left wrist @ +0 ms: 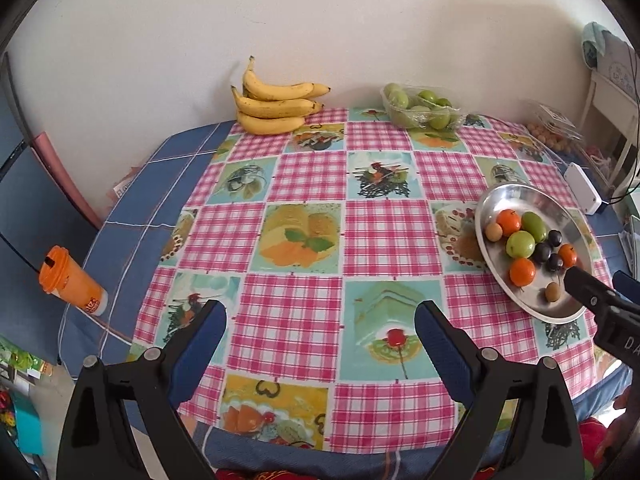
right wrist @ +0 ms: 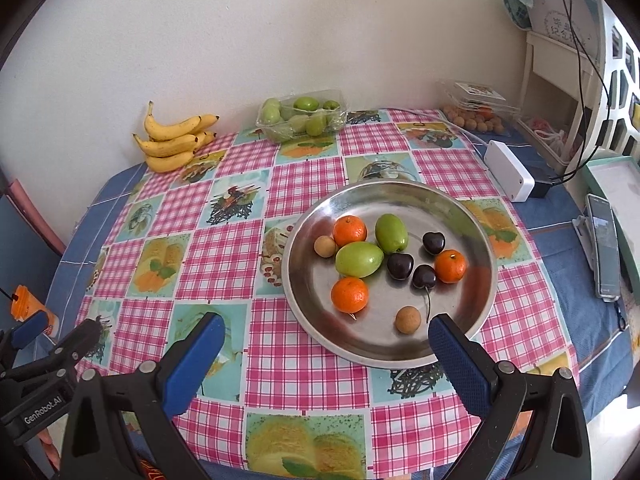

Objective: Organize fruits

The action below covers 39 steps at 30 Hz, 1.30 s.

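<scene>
We see the metal plate point(right wrist: 472, 216) on the worktop point(right wrist: 224, 256). It holds three oranges point(right wrist: 349, 294), two green fruits point(right wrist: 359, 259), three dark cherries point(right wrist: 400, 266) and two small brown fruits point(right wrist: 407, 320). Behind the plate: bananas point(right wrist: 172, 144), a fruit tray point(right wrist: 302, 118), a white box point(right wrist: 509, 170). Right claw point(right wrist: 324, 354) apart, empty, at the plate's near rim, path clear. Left claw point(left wrist: 320, 346) apart, empty, left of the plate.

My right gripper point(right wrist: 324, 340) hangs over the checked tablecloth point(right wrist: 224, 256) with its blue fingers point(right wrist: 460, 364) spread wide and nothing between them. Just ahead sits a metal plate point(right wrist: 472, 232) holding three oranges point(right wrist: 349, 294), two green fruits point(right wrist: 359, 259), three dark cherries point(right wrist: 400, 266) and two small brown fruits point(right wrist: 407, 319). Bananas point(right wrist: 172, 144) lie by the wall. My left gripper point(right wrist: 52, 344) shows at the lower left edge.
</scene>
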Each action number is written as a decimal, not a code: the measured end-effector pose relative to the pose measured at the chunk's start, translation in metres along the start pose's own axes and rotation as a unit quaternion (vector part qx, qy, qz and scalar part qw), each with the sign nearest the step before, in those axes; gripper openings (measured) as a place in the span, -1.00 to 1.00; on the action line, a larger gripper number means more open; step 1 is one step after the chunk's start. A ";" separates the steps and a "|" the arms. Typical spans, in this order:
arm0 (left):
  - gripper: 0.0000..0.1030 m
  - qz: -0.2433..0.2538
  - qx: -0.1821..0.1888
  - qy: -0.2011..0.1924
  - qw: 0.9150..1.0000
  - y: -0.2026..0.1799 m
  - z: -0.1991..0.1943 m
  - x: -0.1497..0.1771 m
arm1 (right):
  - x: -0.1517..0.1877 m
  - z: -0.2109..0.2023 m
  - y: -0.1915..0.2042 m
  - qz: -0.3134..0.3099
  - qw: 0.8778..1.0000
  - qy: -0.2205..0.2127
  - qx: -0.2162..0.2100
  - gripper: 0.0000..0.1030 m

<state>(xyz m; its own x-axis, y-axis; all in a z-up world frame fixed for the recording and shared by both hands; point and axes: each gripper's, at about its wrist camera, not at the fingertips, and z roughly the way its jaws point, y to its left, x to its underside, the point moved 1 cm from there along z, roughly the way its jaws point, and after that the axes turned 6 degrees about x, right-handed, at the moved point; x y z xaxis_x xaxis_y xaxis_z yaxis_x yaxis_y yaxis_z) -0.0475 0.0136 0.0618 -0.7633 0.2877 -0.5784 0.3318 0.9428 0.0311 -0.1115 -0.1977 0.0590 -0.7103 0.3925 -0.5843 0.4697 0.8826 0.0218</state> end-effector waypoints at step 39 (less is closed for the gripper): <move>0.85 0.021 0.033 -0.028 0.999 -0.040 0.045 -0.005 | -0.005 0.013 0.007 -0.027 0.999 -0.029 0.027 1.00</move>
<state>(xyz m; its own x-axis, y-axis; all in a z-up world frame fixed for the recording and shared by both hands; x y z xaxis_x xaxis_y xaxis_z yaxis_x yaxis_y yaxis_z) -0.0322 -0.0329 0.0271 -0.7168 0.3147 -0.6222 0.3996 0.9167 0.0031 -0.0978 -0.1967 0.0522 -0.7053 0.3270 -0.6290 0.4601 0.8862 -0.0552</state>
